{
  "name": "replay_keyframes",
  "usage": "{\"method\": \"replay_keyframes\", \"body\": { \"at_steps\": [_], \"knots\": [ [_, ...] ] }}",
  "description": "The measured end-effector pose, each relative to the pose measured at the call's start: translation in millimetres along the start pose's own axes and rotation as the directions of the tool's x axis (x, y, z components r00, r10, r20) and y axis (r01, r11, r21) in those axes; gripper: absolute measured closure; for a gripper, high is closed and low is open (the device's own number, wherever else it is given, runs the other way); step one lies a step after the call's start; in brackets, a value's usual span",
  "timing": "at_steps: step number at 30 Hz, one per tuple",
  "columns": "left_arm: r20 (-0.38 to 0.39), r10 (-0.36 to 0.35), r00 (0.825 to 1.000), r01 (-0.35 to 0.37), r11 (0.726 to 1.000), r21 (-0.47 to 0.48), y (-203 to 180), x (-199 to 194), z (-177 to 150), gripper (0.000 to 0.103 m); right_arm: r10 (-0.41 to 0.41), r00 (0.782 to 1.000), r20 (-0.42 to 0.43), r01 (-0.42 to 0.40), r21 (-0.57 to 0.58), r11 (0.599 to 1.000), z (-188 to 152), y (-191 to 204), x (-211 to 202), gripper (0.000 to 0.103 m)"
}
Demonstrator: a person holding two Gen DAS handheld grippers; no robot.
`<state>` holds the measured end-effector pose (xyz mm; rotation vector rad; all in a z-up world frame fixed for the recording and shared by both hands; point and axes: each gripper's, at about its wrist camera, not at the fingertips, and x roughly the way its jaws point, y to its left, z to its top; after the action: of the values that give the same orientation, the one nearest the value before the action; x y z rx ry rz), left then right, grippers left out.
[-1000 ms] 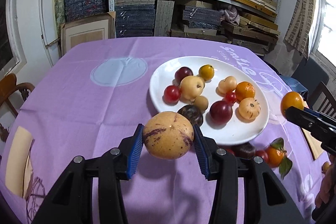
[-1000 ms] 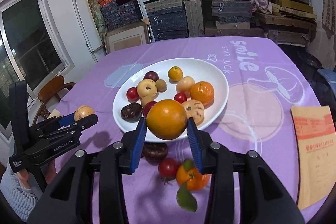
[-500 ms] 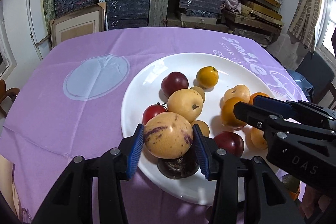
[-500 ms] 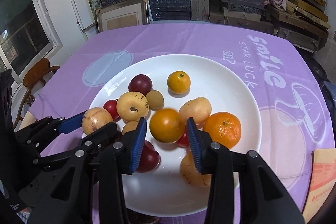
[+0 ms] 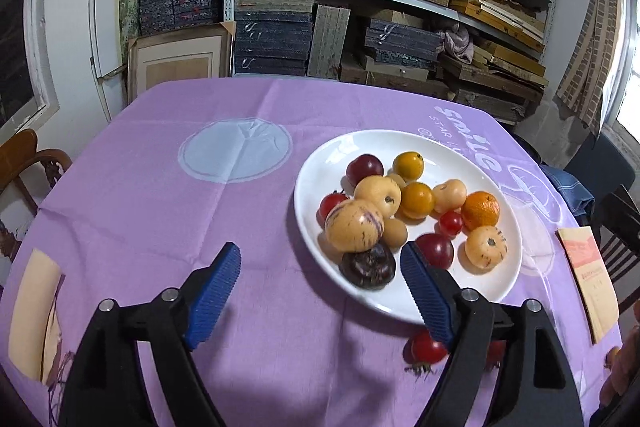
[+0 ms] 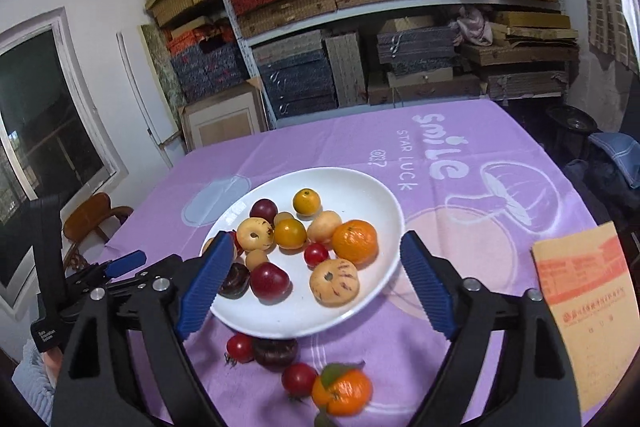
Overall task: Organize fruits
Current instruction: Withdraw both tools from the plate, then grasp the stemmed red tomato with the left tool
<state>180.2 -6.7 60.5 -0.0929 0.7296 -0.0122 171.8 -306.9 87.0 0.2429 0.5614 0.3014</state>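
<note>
A white plate on the purple tablecloth holds several fruits. The striped yellow melon rests on the plate's near left side, on top of other fruit. The small orange sits in the plate's middle. My left gripper is open and empty, just in front of the plate's near rim. My right gripper is open and empty above the plate's near edge. The left gripper also shows at the left of the right wrist view.
Loose fruit lies on the cloth before the plate: a red tomato, a dark plum, another tomato and a leafed tangerine. A brown envelope lies at the right. Chairs and stacked shelves surround the table.
Both grippers have opened and pulled back from the plate. The striped melon and the small orange have left the jaws and now lie on the plate.
</note>
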Motion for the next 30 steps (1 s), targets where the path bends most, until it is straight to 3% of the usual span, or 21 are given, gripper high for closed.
{"method": "replay_keyframes", "body": {
  "at_steps": [7, 10, 13, 21, 24, 30],
  "knots": [
    [-0.035, 0.002, 0.999, 0.001, 0.997, 0.08, -33.2, -4.2, -57.9, 0.018, -0.097, 0.992, 0.084, 0.087, 0.11, 0.99, -63.6, -33.4, -43.3, 0.014],
    [0.02, 0.038, 0.999, -0.04, 0.987, 0.152, -52.2, -1.5, -66.8, 0.018, -0.121, 0.986, 0.115, 0.112, 0.078, 0.991, -67.8, -36.7, -44.0, 0.014],
    [0.047, 0.028, 0.999, -0.036, 0.982, 0.184, -61.7, 0.1, -68.1, 0.018, -0.132, 0.981, 0.144, 0.122, 0.075, 0.99, -65.7, -40.4, -45.4, 0.014],
    [-0.006, -0.058, 0.998, 0.059, 0.99, 0.129, -58.9, 13.8, -62.3, 0.018, -0.113, 0.986, 0.122, 0.089, 0.19, 0.978, -62.7, -66.1, -42.2, 0.013],
    [-0.017, -0.063, 0.998, 0.065, 0.989, 0.133, -61.2, 15.8, -63.3, 0.018, -0.099, 0.99, 0.105, 0.075, 0.213, 0.974, -63.0, -69.8, -39.2, 0.012],
    [-0.056, -0.03, 0.998, 0.032, 0.998, 0.047, -42.5, 24.4, -62.3, 0.018, -0.093, 0.992, 0.086, 0.074, 0.207, 0.976, -63.9, -66.9, -34.5, 0.012]
  ]
}}
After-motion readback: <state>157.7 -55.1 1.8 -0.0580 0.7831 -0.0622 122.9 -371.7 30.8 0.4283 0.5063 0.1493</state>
